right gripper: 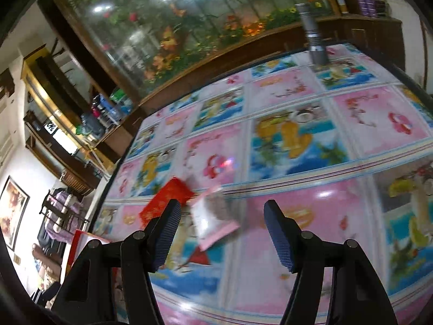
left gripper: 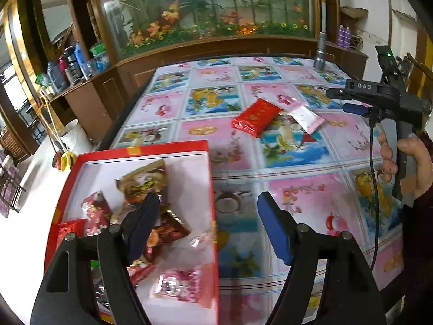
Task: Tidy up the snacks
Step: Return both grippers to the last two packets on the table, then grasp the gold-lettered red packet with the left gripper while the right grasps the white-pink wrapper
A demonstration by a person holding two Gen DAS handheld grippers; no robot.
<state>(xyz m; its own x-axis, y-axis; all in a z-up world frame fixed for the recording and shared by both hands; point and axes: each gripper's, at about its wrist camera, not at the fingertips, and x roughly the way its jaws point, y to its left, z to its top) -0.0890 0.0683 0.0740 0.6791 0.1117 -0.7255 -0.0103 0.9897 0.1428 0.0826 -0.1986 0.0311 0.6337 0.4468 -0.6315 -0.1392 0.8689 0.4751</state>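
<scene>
The left wrist camera looks steeply down along its fingers, close above the red box (left gripper: 135, 149) at the table's near left edge. The right wrist camera, tilted sideways, sits farther right of the red box (right gripper: 81, 239), low over the tablecloth (right gripper: 297, 135). Both face the aquarium (left gripper: 205, 5) and share the red packet (left gripper: 255, 117) and the flashlight (left gripper: 321, 54).
</scene>
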